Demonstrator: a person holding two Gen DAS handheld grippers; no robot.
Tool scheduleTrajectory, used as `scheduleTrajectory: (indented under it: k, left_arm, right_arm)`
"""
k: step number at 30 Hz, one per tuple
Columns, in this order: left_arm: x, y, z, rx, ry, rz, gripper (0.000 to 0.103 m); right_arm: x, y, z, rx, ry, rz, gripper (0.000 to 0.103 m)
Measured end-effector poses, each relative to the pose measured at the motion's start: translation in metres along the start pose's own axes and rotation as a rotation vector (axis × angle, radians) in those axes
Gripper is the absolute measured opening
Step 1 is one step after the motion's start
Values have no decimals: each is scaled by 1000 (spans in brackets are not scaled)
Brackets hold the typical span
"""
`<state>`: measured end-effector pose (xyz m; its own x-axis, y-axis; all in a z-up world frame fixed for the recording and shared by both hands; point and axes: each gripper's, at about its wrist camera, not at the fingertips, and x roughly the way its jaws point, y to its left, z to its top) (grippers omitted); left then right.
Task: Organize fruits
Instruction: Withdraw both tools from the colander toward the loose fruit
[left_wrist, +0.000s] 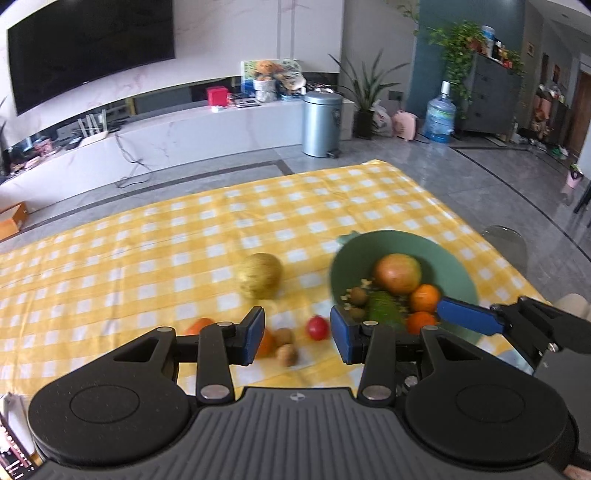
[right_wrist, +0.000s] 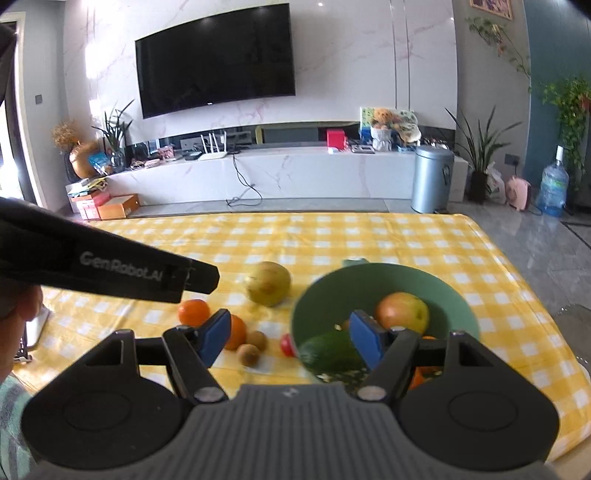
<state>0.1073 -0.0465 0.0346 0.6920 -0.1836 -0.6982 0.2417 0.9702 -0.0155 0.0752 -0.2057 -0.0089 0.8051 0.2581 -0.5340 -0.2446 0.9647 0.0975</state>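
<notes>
A yellow checked cloth is covering the surface (right_wrist: 369, 236), and the fruits are lying on its near half. The green bowl (right_wrist: 458, 295) is sitting to the right, already carrying a reddish-yellow apple (right_wrist: 402, 312), a green avocado-like fruit (right_wrist: 328, 354), two oranges (left_wrist: 424, 297) and a couple of small brown kiwis (left_wrist: 357, 295). Just left of the bowl a large yellow pear-like fruit (right_wrist: 267, 283) is resting apart from the rest. Nearer the camera, two loose oranges (right_wrist: 193, 312), two small brown fruits (right_wrist: 248, 354) and a little red fruit (left_wrist: 317, 328) are waiting close together on the cloth.

By my reading, the gathering is partly done: some of the fruit is in the bowl and a pickup of one of the loose pieces is being lined up. The next move is likely calling for one gripper to drop over a loose fruit, close gently and carry it across to the bowl without knocking the rim.

The left gripper (left_wrist: 297, 339) is hovering with its blue pads spread wide, gripping nothing, with the small brown fruits and the red one showing between them. The right gripper (right_wrist: 288, 338) is likewise wide apart and empty, its right pad hanging over the bowl and its left pad over the nearer loose orange; whether either pad is touching fruit cannot be told.
</notes>
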Motion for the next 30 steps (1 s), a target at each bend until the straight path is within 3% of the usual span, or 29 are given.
scheduleTrajectory:
  k: [11, 23, 30]
  left_arm:
    - [12, 53, -21, -98, -10, 14, 49]
    - [32, 86, -37, -148, -24, -17, 49]
    - [52, 99, -50, -168, 14, -60, 49]
  right_arm:
    - [24, 51, -14, -63, 3, -15, 68]
    - [56, 68, -25, -142, 31, -22, 68]
    - [82, 76, -37, -213, 65, -64, 52]
